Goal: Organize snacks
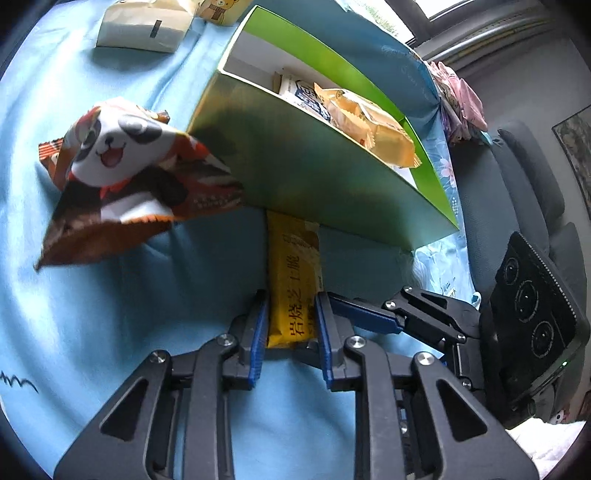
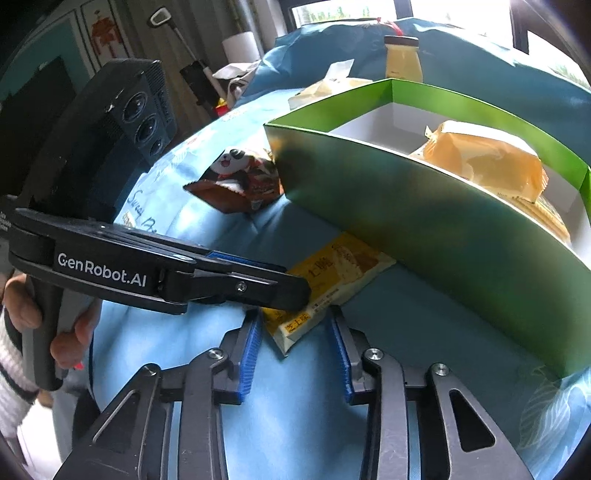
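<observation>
A yellow snack packet (image 1: 291, 288) lies on the blue cloth against the near wall of a green box (image 1: 317, 177). My left gripper (image 1: 291, 314) is shut on its near end. From the right wrist view the packet (image 2: 332, 273) shows with the left gripper (image 2: 295, 288) on it. My right gripper (image 2: 295, 332) is open, its jaws on either side of the packet's near corner, empty. The green box (image 2: 424, 214) holds orange wrapped snacks (image 2: 484, 162) and a blue-white packet (image 1: 306, 96). A panda snack bag (image 1: 129, 173) lies left of the box.
A white-cream bag (image 1: 144, 26) and a bear-print packet (image 1: 221, 9) lie at the far side. A yellow bottle (image 2: 402, 59) stands behind the box. A grey sofa (image 1: 524, 199) is to the right of the table edge.
</observation>
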Tool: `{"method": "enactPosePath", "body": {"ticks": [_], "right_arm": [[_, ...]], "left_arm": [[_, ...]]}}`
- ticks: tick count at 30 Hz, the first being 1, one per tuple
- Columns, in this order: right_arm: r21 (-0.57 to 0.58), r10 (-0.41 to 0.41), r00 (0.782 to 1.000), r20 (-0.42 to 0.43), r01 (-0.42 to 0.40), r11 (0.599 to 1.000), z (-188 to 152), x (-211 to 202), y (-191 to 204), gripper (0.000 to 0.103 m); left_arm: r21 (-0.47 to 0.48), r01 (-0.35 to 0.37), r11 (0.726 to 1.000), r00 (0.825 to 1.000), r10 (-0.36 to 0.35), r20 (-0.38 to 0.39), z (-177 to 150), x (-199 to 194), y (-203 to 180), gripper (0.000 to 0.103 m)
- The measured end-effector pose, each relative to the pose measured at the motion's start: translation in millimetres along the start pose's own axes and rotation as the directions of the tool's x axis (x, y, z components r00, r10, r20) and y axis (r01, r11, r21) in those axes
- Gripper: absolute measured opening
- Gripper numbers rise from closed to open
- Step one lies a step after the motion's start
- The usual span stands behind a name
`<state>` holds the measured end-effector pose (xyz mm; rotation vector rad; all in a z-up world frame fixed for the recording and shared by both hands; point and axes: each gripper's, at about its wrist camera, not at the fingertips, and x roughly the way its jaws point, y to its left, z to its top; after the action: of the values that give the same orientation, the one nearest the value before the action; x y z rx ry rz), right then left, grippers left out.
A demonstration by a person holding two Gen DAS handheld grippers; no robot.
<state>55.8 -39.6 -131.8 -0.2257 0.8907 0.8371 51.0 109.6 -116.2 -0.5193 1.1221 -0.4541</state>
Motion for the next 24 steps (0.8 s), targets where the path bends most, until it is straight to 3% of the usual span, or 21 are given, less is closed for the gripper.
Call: {"method": "enactPosePath", "body": {"ticks": [2,8,24], "right_arm": [[-0.01,0.01,1.0,0.002,-0.009,1.0,-3.6,-3.3,0.6,0.029],[0.016,0.041,0.999,0.016,-0.042,0.999,-11.6,-10.6,-0.7,0.025],[0.01,0.041,0.996,0.074,-0.041,0.999,-22.7,-49.1,9.3,0.025]], "left_arm": [[-0.008,0.006,1.0,1.0,-0.006,0.002,-2.4,-0.6,-0.7,0.022],[-0.022,0.002,1.0,1.0,-0.001,0.015,-10.4,-5.0,-4.3,0.022],[0.029,-0.001,1.0,0.999,-0.001,0.053,-23.3,-24.6,-36.8,0.022]]}}
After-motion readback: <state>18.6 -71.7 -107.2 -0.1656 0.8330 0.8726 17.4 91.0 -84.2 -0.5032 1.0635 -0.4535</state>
